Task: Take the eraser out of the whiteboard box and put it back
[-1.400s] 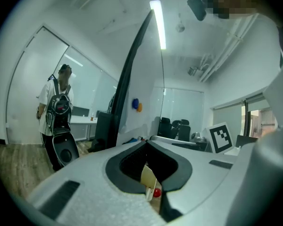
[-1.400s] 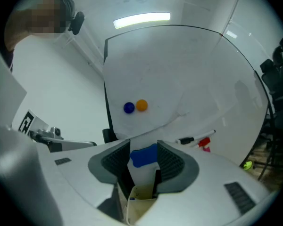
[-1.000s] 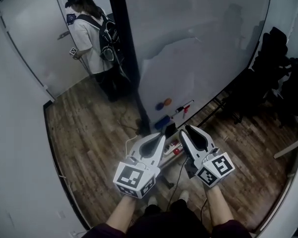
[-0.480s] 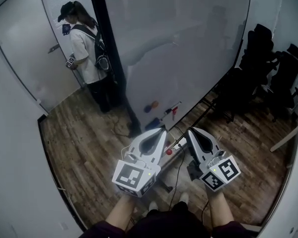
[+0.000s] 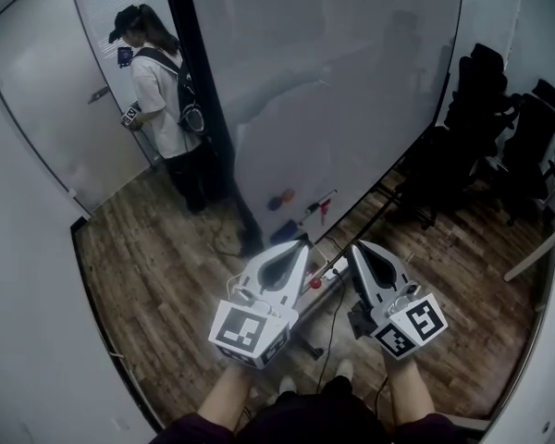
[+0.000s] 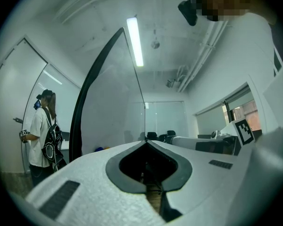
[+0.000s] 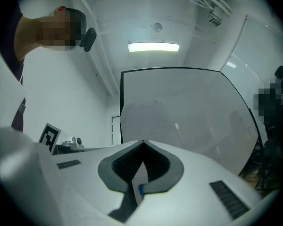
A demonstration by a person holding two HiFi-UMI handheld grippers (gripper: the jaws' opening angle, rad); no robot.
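Head view: two grippers are held side by side, near the person, in front of a big whiteboard [image 5: 351, 91].
Left gripper [image 5: 302, 241]: its jaws are pressed together at the tips, with nothing in them.
Right gripper [image 5: 354, 246]: its jaws have just been closing and now meet at the tips. Nothing is held.
Eraser: I think it is the blue block [image 5: 283, 233] low at the bottom of the whiteboard, just beyond the left gripper's tip. No gripper touches it. A red pen [image 5: 320, 203] lies to its right.
Box: too small to tell if the blue block sits in one.
Stage: this fits two times, the eraser waiting to come out, or the eraser already put back.
Doing it well: my guess is to keep both grippers level, apart from each other, and not bump the whiteboard.
Writing: each gripper's cube [image 5: 250, 333] has black and white square patterns. No words or brand can be read.
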